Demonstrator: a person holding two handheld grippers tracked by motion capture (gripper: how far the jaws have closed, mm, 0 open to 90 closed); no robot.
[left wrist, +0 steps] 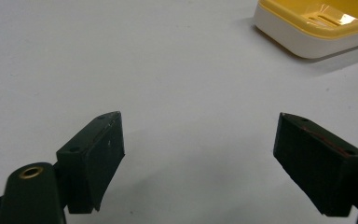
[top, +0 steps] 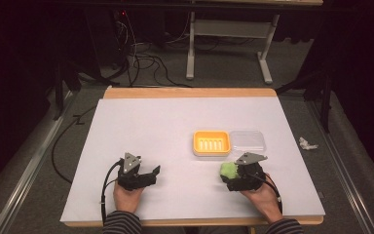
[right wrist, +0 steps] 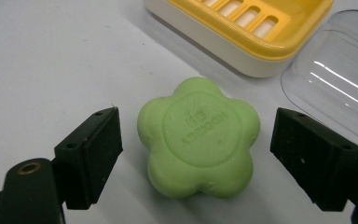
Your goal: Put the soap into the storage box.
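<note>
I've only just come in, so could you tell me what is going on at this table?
A person holds a gripper in each hand at a white table. The right gripper has its jaws open on either side of a green flower-shaped soap lying on the table, pads clear of it. Just beyond sit a yellow soap dish and its clear lid, side by side. The left gripper is open with nothing between its jaws.
</note>
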